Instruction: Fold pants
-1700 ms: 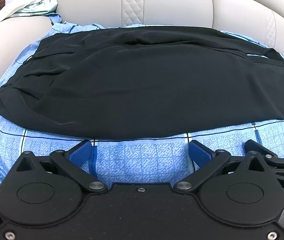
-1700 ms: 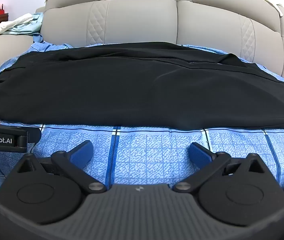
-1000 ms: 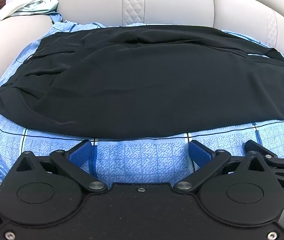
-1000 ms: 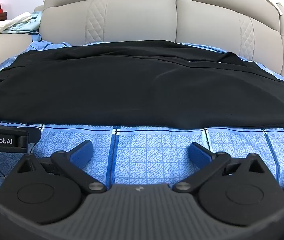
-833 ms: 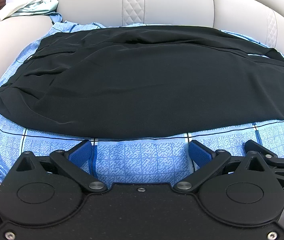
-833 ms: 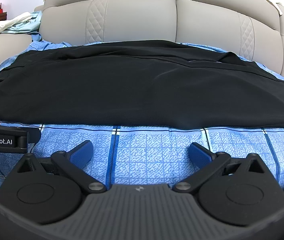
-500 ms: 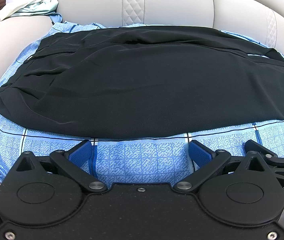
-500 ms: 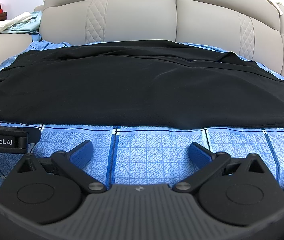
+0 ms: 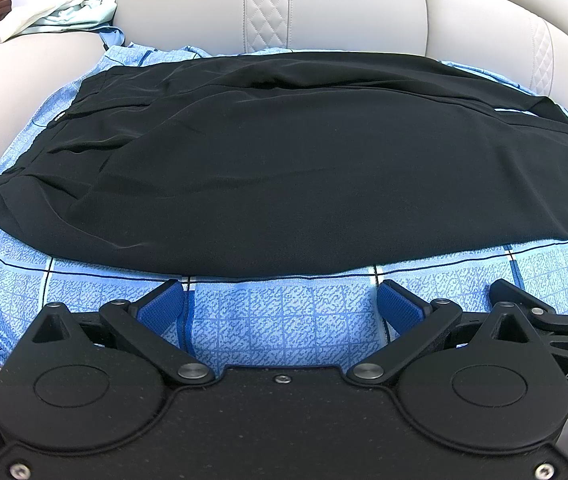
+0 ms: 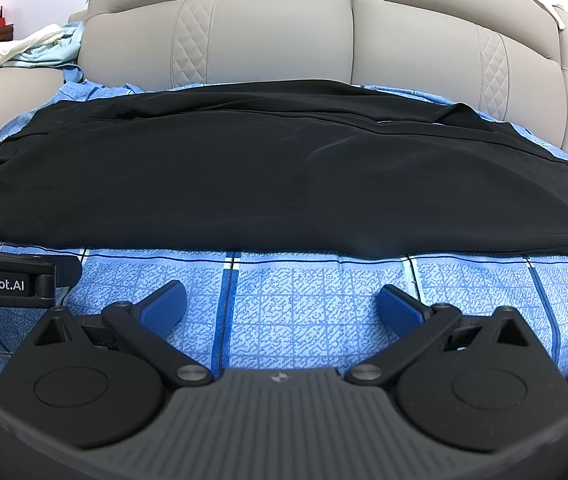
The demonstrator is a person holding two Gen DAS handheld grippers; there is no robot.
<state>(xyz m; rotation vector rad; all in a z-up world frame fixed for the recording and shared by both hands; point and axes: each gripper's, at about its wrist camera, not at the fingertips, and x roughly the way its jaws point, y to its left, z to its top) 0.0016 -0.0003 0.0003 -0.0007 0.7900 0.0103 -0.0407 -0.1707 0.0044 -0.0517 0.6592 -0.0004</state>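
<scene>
Nothing moved, pants unchanged, left gripper still spread wide

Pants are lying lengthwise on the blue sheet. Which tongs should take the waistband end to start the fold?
Left, probably. The left tongs are open, and the pants' waistband end sits in their view's left, while the right tongs face the leg stretch.

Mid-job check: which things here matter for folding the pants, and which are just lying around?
For the job:
black pants, spread on the blue checked sheet
left gripper, open
right gripper, open

Just lying about:
pale clothes on the sofa arm
beige sofa backrest
</scene>
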